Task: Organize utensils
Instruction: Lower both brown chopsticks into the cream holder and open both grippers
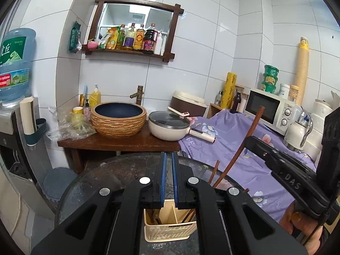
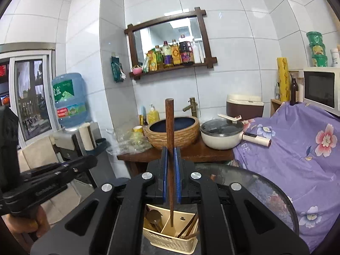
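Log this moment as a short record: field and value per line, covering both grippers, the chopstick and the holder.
right gripper: shut on a brown chopstick, held upright
chopstick tip: down inside the cream utensil holder, right of its divider
left gripper: holds nothing, jaws nearly closed, above the holder
holder contents: more chopsticks on the right, a spoon on the left
holder support: round glass table

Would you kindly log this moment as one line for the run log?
step: lowering chopstick into holder | right gripper: shut on chopstick, tip in right compartment | left gripper: nearly closed, empty, above holder | table: glass
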Motion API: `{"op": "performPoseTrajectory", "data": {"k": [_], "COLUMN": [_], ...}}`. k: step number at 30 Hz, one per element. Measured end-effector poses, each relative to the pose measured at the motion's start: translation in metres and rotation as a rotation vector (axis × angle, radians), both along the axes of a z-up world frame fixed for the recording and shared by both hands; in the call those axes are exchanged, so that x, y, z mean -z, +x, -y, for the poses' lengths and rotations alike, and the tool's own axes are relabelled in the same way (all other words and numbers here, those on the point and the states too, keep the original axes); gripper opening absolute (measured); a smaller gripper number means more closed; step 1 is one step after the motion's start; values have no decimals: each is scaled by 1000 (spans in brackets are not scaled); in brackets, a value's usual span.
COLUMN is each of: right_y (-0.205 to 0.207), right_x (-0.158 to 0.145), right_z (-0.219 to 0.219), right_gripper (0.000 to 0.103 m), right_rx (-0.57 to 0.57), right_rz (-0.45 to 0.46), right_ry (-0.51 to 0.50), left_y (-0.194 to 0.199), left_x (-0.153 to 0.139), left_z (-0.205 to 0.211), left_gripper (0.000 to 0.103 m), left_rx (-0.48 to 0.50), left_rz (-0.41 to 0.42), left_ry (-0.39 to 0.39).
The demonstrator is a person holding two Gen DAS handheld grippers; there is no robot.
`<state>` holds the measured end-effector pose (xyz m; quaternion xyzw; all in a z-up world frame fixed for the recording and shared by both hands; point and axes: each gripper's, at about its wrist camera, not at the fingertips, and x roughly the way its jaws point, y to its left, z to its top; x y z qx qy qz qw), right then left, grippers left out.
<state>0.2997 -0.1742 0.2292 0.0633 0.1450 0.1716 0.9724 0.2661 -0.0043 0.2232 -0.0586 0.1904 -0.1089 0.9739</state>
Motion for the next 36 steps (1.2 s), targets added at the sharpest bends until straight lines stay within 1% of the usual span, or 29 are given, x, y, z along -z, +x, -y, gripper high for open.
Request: {"op": "performPoseTrajectory", "data": {"k": [2, 5, 8, 10, 12, 13, 15, 16, 18, 19, 20, 21, 22, 23, 25, 26, 28, 29, 31, 33, 36], "right_y": [7, 15, 18, 19, 19, 20, 21, 21, 16, 14, 11, 8, 4, -4, -19, -29, -50, -61, -74, -86, -99], "right_x": [13, 38, 56, 66, 74, 78, 87, 89, 92, 93, 94, 95, 96, 100, 107, 111, 125, 136, 153, 169, 193], "right_z": [-2, -8, -11, -15, -20, -23, -25, -25, -25, -25, -26, -26, -28, -29, -33, -36, -49, -58, -68, -74, -77], "right_gripper": [7, 7, 7, 7, 7, 7, 7, 7, 7, 8, 9, 11, 20, 40, 62, 61, 61, 61, 61, 61, 61], "right_rx": [-1, 1, -3, -12, -12, -11, -20, -20, -18, -25, -35, -43, -56, -78, -113, -132, -193, -243, -298, -321, -323], "right_rz": [-34, -84, -120, -134, -143, -151, -172, -174, -164, -162, -167, -170, -174, -177, -179, -171, -170, -184, -209, -228, -256], "right_ry": [6, -20, -33, -52, -79, -94, -102, -103, -106, -103, -101, -102, -104, -101, -96, -100, -155, -187, -219, -234, -260], "left_y": [2, 3, 6, 9, 10, 11, 11, 10, 9, 8, 7, 4, 1, -2, -15, -19, -32, -38, -49, -59, -79], "left_x": [7, 18, 33, 45, 57, 63, 73, 79, 87, 91, 93, 97, 101, 105, 117, 122, 136, 144, 158, 171, 192], "left_z": [-2, -3, -4, -6, -10, -12, -16, -20, -26, -29, -32, -36, -40, -43, -51, -54, -69, -78, -94, -104, -118], "left_gripper": [5, 5, 6, 11, 24, 27, 37, 39, 49, 51, 58, 68, 72, 78, 80, 81, 82, 82, 82, 82, 82], "left_rx": [-5, -11, -14, -12, -14, -18, -31, -38, -45, -47, -51, -57, -60, -57, -57, -58, -58, -71, -110, -129, -172], "left_rz": [-12, -29, -52, -80, -103, -109, -121, -132, -147, -153, -156, -158, -162, -168, -179, -185, -214, -232, -267, -294, -329], "left_ry": [10, 14, 30, 27, 19, 16, 17, 18, 18, 21, 24, 28, 33, 38, 44, 43, 27, 13, 3, 6, 23]}}
